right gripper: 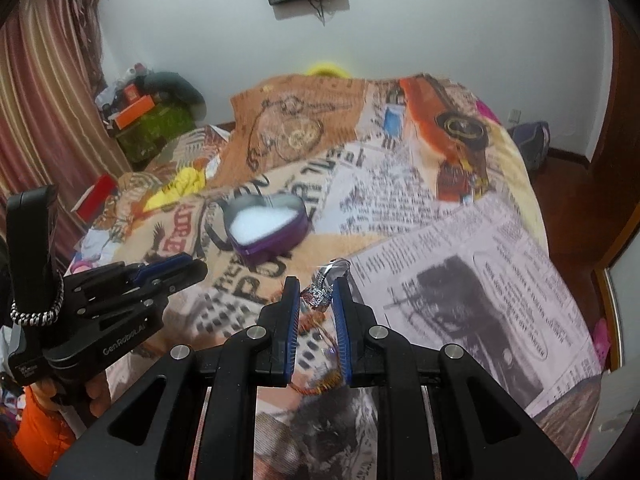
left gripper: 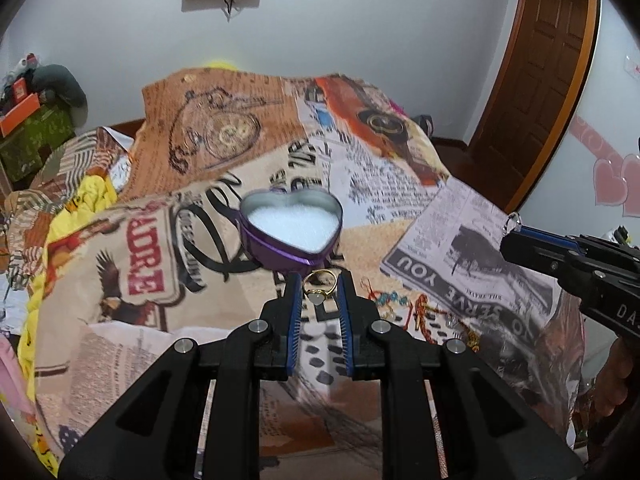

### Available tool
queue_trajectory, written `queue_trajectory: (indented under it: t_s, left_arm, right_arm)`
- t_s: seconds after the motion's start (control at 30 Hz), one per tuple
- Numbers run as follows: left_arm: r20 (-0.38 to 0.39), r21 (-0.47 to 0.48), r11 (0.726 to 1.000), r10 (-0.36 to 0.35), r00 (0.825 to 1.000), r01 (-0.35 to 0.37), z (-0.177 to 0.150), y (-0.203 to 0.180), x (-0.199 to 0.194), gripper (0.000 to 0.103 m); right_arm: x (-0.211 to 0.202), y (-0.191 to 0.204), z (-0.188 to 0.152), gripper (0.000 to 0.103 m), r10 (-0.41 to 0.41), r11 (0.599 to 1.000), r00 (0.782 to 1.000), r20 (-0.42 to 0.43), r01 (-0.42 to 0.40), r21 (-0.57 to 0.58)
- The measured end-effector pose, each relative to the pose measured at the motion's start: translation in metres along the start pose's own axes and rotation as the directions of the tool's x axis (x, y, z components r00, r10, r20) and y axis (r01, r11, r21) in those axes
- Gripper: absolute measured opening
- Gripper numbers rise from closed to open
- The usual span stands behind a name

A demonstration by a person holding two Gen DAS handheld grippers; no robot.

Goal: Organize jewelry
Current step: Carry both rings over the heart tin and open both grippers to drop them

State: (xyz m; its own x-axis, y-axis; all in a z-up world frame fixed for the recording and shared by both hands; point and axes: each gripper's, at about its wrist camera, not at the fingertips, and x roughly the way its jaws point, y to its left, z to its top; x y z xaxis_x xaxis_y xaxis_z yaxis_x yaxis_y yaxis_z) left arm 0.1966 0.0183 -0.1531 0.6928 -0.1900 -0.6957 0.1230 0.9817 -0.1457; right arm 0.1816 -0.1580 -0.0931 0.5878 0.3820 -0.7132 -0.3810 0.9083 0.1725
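While the left hand-held gripper clasps a gold ring (pale stone), the right pinches a sparkly silver ring.

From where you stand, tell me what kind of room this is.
Most likely a bedroom: a bed under a newspaper-print bedspread, striped curtains beside it, and a wooden door. Pink heart wall stickers suit a home.

Right gripper is pinching a sparkly silver ring between its blue pads, up over the newspaper-print bedspread. Purple heart-shaped tin sits open just beyond it, with the left gripper off to the side.
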Motion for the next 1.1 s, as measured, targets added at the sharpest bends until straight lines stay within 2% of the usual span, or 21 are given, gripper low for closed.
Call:
queue_trajectory:
  t_s: [0.3, 0.63, 0.83, 1.1]
  left_arm:
    - [0.081, -0.004, 0.999, 0.038, 0.996, -0.038, 0.020, 0.012, -0.016, 0.017]
    - [0.109, -0.002, 0.998, 0.060, 0.992, -0.060, 0.042, 0.022, 0.001, 0.017]
    - [0.086, 0.002, 0.998, 0.062, 0.994, -0.063, 0.050, 0.030, 0.023, 0.017]
    - [-0.025, 0.015, 1.000, 0.016, 1.000, -0.016, 0.050, 0.038, 0.064, 0.017]
  right_arm:
    - [0.003, 0.016, 0.026, 0.015, 0.024, 0.999, 0.997, 0.076, -0.020, -0.048]
    - [0.033, 0.022, 0.037, 0.015, 0.071, 0.995, 0.995, 0.063, -0.066, -0.074]
    - [0.064, 0.022, 0.046, 0.015, 0.105, 0.989, 0.994, 0.008, -0.104, -0.101]
    - [0.101, 0.019, 0.052, 0.015, 0.140, 0.981, 0.986, -0.091, -0.151, -0.122]
